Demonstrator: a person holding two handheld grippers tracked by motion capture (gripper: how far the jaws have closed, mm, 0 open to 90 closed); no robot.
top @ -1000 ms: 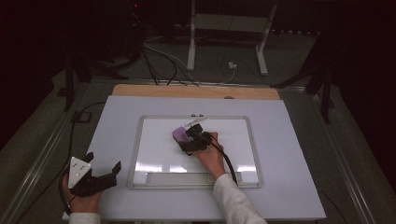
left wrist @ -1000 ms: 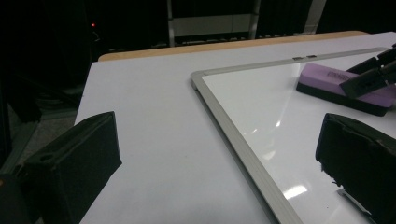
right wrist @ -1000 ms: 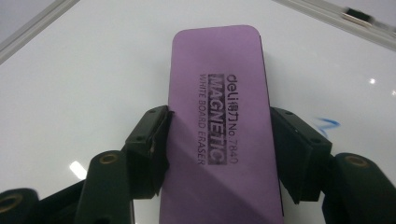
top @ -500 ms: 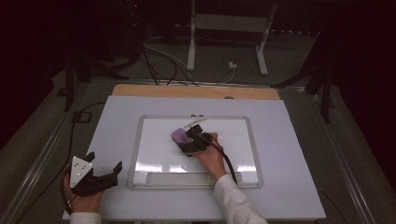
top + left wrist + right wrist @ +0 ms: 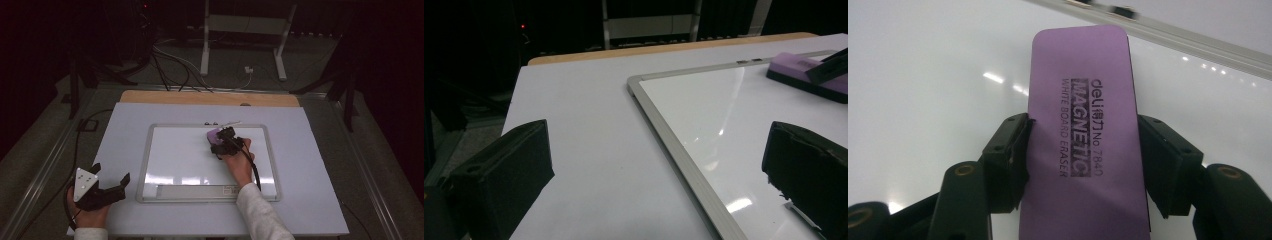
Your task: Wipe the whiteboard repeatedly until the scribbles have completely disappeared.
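Observation:
A purple whiteboard eraser (image 5: 1083, 125) with black print lies flat on the whiteboard (image 5: 923, 75), and my right gripper (image 5: 1083, 150) is shut on its two long sides. From above, the eraser (image 5: 215, 134) sits near the top edge of the whiteboard (image 5: 185, 160), right of its middle, with the right gripper (image 5: 221, 139) and hand behind it. My left gripper (image 5: 111, 173) rests open at the table's front left corner, off the board. Its own view shows wide-apart jaws of the left gripper (image 5: 654, 170) with nothing between them, the board's frame (image 5: 674, 145) and the eraser (image 5: 796, 75) far off.
The board lies on a white sheet (image 5: 310, 150) over a wooden table (image 5: 200, 97). A small white pen-like thing (image 5: 231, 122) and two dark bits (image 5: 210, 122) sit on the board's top frame. Cables and a stand's legs (image 5: 205, 50) are on the floor beyond.
The right gripper has slid the eraser to the right and slightly toward the board's top edge. The left gripper has stayed in place.

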